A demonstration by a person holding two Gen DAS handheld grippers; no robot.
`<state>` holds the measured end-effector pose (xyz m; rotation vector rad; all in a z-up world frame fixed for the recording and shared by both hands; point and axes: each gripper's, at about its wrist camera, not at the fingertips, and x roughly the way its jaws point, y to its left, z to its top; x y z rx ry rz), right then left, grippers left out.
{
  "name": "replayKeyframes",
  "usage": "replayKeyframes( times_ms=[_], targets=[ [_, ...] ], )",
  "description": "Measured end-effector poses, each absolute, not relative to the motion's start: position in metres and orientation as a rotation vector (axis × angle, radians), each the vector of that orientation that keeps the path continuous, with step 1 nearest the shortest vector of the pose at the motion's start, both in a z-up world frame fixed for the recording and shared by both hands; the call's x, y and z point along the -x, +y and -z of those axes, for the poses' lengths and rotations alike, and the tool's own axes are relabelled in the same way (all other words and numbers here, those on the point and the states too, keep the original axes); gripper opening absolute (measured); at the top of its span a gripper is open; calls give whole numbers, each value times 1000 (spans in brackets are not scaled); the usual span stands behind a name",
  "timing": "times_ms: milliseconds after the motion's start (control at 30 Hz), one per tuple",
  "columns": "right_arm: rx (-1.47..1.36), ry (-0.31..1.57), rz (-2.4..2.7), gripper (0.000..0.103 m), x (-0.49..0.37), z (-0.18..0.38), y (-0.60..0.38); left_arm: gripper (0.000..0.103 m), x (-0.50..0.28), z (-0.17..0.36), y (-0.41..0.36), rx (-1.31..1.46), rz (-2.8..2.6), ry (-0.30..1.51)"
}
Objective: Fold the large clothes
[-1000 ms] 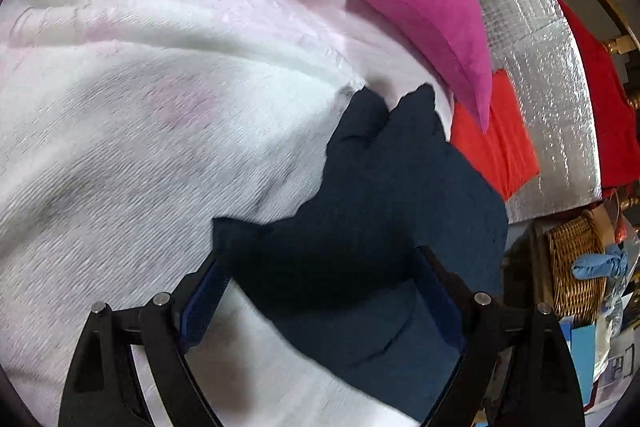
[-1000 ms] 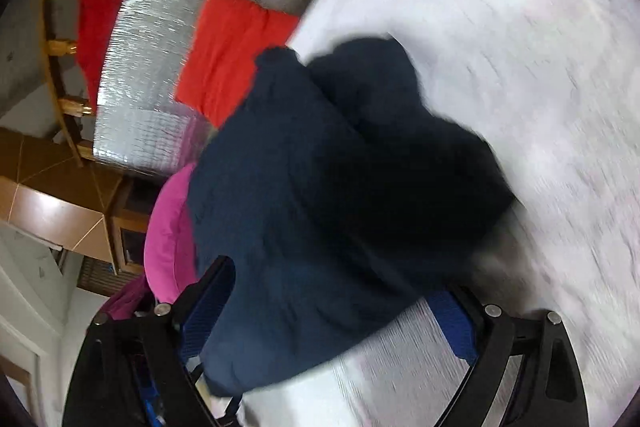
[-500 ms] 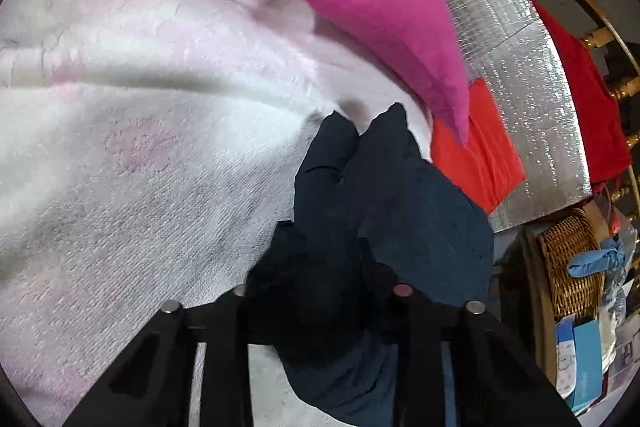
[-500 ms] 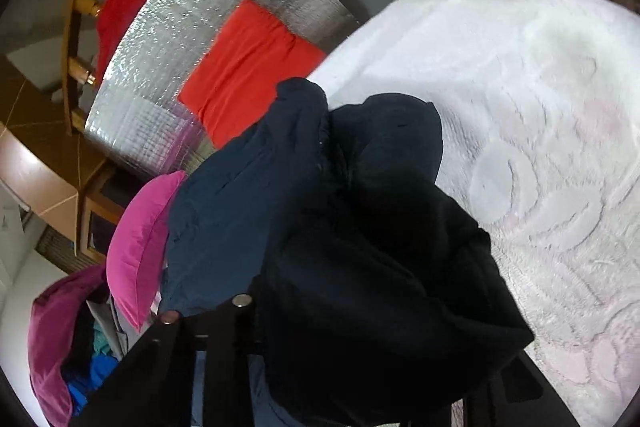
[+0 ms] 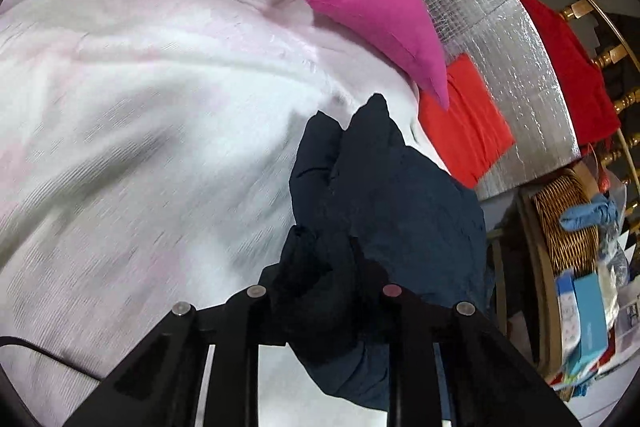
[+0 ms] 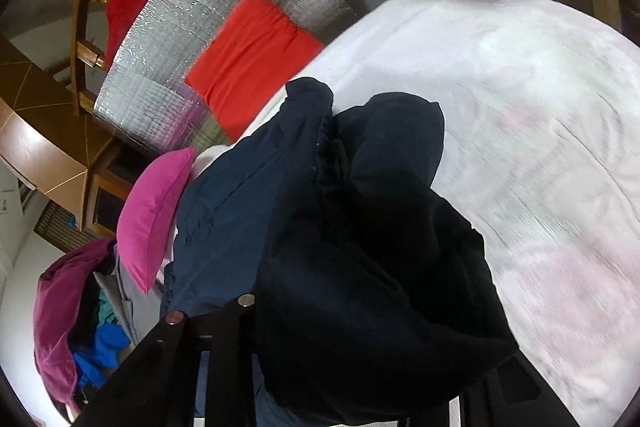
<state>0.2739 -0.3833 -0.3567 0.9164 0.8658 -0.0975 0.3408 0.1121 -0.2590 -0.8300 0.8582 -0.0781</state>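
Gripping navy garment, no legible labels

right gripper: jaws clamped on a bunched fold of cloth
navy garment: heaped over the claw, reaching ahead of it
white bedspread: under and right of the claw
pink pillow: left of the claw
orange-red cloth: ahead-left, on silver foil sheet

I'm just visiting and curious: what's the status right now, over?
Left gripper closing on the navy garment. Right gripper clamped on the same garment. Garment bunched over the white bedspread. Pink pillow nearby, not in the way.
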Motion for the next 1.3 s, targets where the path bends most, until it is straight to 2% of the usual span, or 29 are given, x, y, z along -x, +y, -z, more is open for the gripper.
replayKeyframes(
  times_ms=[233,267,433,467,567,667,800,867,1067,1300],
  targets=[
    [-934,926,64,34,-222,357,-379,26,-283,273,127,801,75,897],
    [-931,975,62,36,-220,364,-379,29,-282,276,129,800,73,911],
    [-1000,1070,45,54,-218,376,-391,56,-293,274,138,742,89,999],
    [-995,1082,45,59,-212,374,-394,58,-294,272,140,735,91,1006],
    [-967,1096,36,60,-192,362,-408,60,-293,256,155,679,75,971],
    [-956,1069,51,67,-173,354,-427,70,-299,241,163,641,55,907],
    [-901,927,191,79,-172,335,-454,74,-323,240,153,650,103,897],
    [-900,918,166,84,-184,335,-456,74,-337,246,148,661,138,935],
    [-953,1085,54,84,-253,381,-457,74,-365,276,129,686,162,1075],
    [-962,1160,-17,85,-286,412,-443,74,-384,293,132,765,209,1102]
  ],
)
